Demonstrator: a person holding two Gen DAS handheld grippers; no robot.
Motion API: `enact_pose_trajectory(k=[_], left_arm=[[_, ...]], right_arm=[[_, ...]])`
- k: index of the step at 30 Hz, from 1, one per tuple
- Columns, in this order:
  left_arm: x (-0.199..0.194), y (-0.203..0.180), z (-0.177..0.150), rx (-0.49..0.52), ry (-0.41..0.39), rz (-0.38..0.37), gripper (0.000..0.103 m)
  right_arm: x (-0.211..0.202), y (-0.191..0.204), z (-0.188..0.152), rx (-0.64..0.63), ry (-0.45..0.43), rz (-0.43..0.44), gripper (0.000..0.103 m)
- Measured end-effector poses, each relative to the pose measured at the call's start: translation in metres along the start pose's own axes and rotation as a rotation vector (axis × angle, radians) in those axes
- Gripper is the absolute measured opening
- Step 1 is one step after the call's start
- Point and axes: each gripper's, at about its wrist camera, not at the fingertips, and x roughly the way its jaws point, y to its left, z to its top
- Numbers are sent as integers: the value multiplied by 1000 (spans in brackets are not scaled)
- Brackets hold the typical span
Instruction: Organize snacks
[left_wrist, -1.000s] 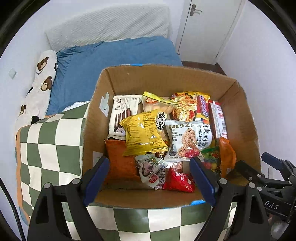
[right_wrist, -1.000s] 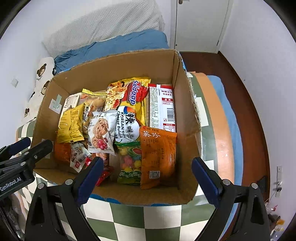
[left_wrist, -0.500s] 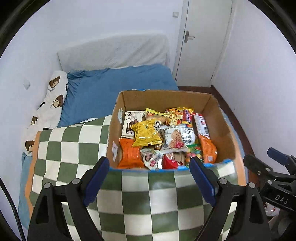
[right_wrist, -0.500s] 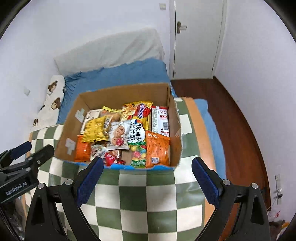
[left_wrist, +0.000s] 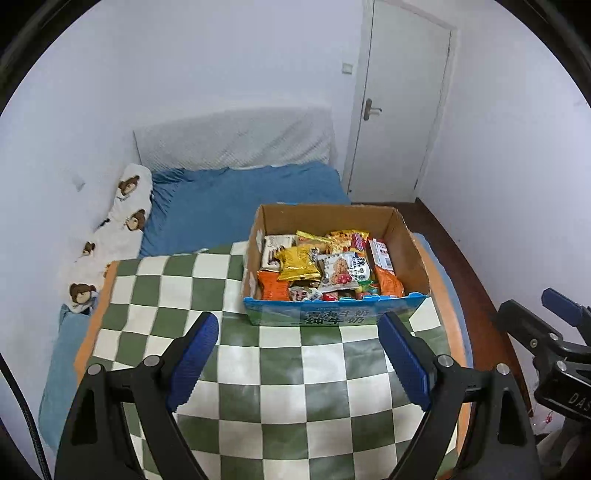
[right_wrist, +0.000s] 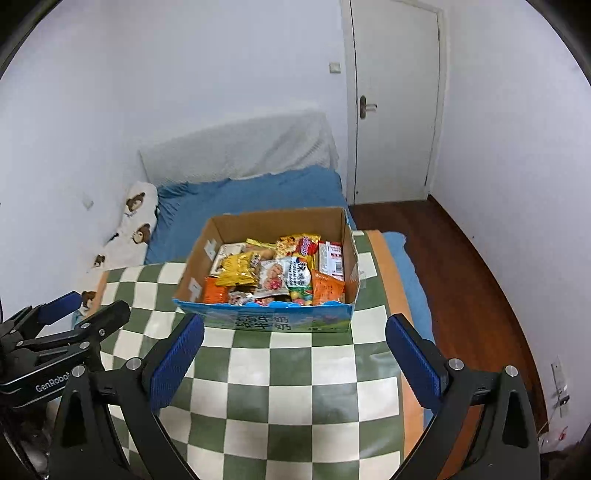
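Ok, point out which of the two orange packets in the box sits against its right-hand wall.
The larger orange packet, at the near right corner of the cardboard box, below the red-and-white pack. The other orange packet lies at the near left corner.

Dim, even, bluish indoor light; soft shadows, sharp focus, strong fisheye edge vignetting.

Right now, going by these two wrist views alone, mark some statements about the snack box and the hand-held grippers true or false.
1. The cardboard box holds many snack packets. True.
2. The box sits on the wooden floor. False: it rests on the checkered blanket on the bed.
3. The left hand-held gripper grips a yellow packet. False: it is open and empty; the yellow packet lies in the box.
4. The right hand-held gripper is open and empty. True.
5. The door is closed. True.
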Motion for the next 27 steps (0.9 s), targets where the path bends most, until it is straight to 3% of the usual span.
enact_pose_trajectory(k=[11,19,20,21,27], left_arm=[[-48,5,-17,4,-41,6,89],[-57,5,-20,-1,-58,6,89],[-57,5,-21,-2,-63,5,92],[-57,5,-21,-3,-67,4,103],[-48,3,-16,-9,-77,18,103]], right_arm=[[-58,9,-13,-11,-49,22,101],[-67,9,-16,-17,-53,2,102],[-66,8,-17,-16,-55,-7,103],[-65,8,-17,-20,-56,-14,103],[-53,1,-14,-19,-59,-39,103]])
